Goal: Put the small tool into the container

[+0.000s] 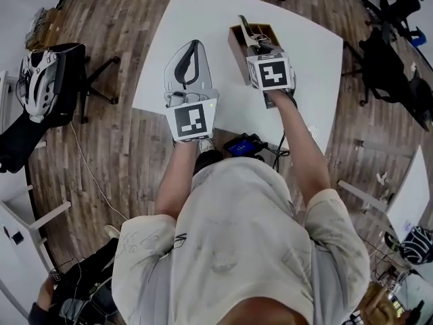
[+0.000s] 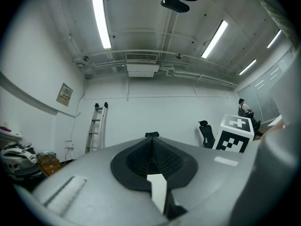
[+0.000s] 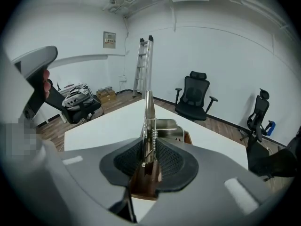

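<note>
Your right gripper (image 1: 257, 46) is clamped on the tool (image 1: 245, 27): in the right gripper view the jaws (image 3: 148, 159) are narrowed onto its brown handle, and the sprung metal shaft (image 3: 148, 112) stands straight out beyond them. From the head view the tool is held over the box (image 1: 235, 49), with its tip near the box's far left corner. It is in your grip and not lying inside. The box sits on the white table (image 1: 203, 12) toward its right half. In the right gripper view it shows just beyond the jaws, brown-walled with a shiny metal liner (image 3: 169, 128). Whether the shaft touches the box, you cannot tell from either view. Your left gripper (image 1: 195, 46) hangs over the table's near left part, beside the box and apart from it. In the left gripper view its jaws (image 2: 151, 140) are pressed together with nothing between them, and they point up at the far wall, a ladder (image 2: 96, 126) and the ceiling lights. A black chair (image 3: 194, 95) stands past the table's far edge.
</note>
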`<state>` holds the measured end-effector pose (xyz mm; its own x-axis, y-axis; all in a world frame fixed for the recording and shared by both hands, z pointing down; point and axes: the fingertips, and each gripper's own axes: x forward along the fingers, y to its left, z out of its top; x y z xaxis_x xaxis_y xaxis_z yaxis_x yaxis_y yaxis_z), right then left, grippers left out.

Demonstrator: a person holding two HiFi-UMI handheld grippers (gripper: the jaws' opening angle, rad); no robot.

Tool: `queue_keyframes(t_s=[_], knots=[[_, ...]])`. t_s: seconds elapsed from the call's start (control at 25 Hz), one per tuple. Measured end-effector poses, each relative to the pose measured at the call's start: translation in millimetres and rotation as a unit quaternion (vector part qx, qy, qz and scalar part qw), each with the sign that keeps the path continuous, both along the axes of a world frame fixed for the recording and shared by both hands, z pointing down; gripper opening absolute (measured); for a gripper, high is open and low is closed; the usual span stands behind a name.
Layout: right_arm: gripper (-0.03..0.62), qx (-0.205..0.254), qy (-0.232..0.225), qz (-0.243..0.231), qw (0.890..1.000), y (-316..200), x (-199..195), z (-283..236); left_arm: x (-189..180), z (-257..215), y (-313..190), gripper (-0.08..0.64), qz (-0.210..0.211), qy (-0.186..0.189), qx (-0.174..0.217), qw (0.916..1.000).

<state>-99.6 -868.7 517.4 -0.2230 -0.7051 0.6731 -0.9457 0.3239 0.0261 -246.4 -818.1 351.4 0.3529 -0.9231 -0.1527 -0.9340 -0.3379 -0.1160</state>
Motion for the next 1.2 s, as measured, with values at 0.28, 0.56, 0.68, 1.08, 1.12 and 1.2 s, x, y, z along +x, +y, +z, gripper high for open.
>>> queue_keyframes(t_s=[0.28, 0.56, 0.68, 1.08, 1.12, 1.2], knots=[[0.089, -0.055, 0.036, 0.008, 0.998, 5.8, 0.5, 19.4, -5.7, 0.6, 2.0, 0.014, 0.002, 0.003, 0.0, 1.0], [0.089, -0.113, 0.058, 0.0, 0.992, 6.0, -0.8, 36.5, -10.5, 2.7, -1.8, 0.014, 0.005, 0.006, -0.003, 1.0], [0.091, -0.138, 0.055, 0.01, 0.989, 7.7, -0.9, 44.5, -11.9, 3.4, -3.0, 0.014, 0.005, 0.009, -0.004, 0.9999], [0.094, -0.168, 0.047, 0.016, 0.985, 5.1, -2.6, 51.2, -11.9, 5.3, 0.2, 0.014, 0.009, 0.01, -0.006, 0.9999], [0.095, -0.166, 0.046, 0.017, 0.985, 4.8, -2.5, 50.1, -11.9, 4.4, 0.3, 0.014, 0.009, 0.009, -0.007, 0.9999], [0.095, -0.161, 0.044, 0.02, 0.986, 4.4, -3.0, 46.8, -12.7, 2.4, -0.2, 0.014, 0.01, 0.01, -0.008, 0.9999]])
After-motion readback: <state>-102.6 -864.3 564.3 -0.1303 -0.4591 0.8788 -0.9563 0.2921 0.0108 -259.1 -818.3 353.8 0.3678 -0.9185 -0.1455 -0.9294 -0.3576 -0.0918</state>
